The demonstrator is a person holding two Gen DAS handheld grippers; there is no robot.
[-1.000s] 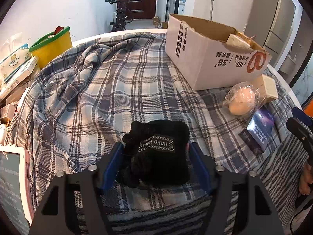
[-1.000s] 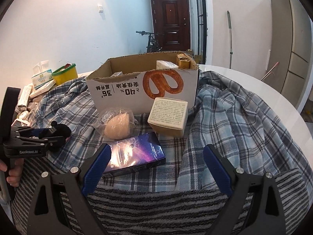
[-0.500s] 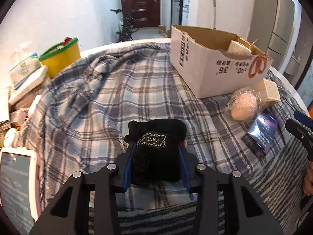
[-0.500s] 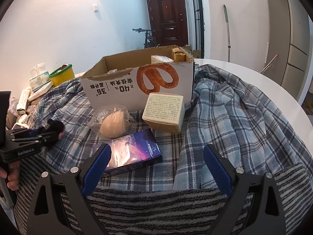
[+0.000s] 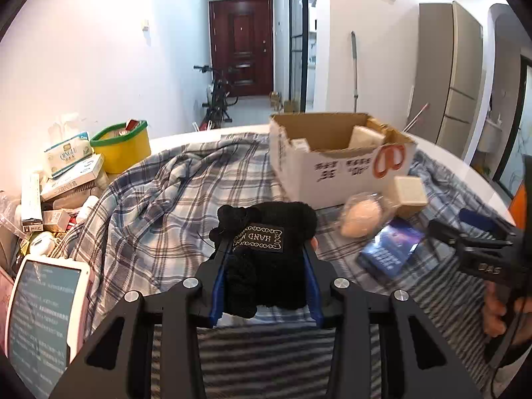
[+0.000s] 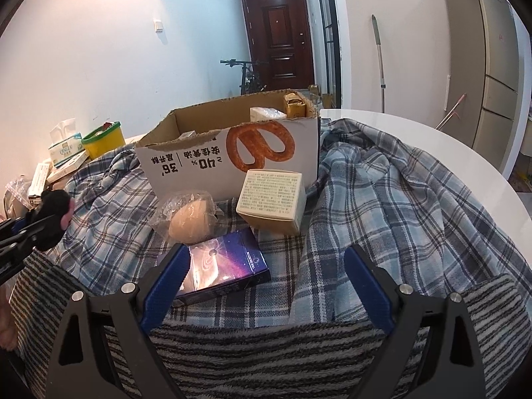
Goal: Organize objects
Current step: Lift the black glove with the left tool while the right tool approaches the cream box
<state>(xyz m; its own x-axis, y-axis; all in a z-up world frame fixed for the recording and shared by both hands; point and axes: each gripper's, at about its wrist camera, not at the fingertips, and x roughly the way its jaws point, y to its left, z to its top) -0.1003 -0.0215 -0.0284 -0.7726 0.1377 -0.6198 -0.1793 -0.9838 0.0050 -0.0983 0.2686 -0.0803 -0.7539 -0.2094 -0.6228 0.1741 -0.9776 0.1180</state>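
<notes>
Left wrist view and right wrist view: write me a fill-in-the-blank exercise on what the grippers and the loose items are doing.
1. The left gripper is shut on a black knitted ____.
2. The right gripper has its jaws ____, with nothing clamped.
3. The cream box stands in front of the ____ box.
4. The dark blue box lies on the ____ blanket.

Missing words: item; open; cardboard; plaid

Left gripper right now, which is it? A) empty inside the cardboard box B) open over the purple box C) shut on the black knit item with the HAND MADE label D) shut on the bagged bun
C: the left gripper is clamped on both sides of the black knit item, which is lifted off the plaid blanket.
</notes>
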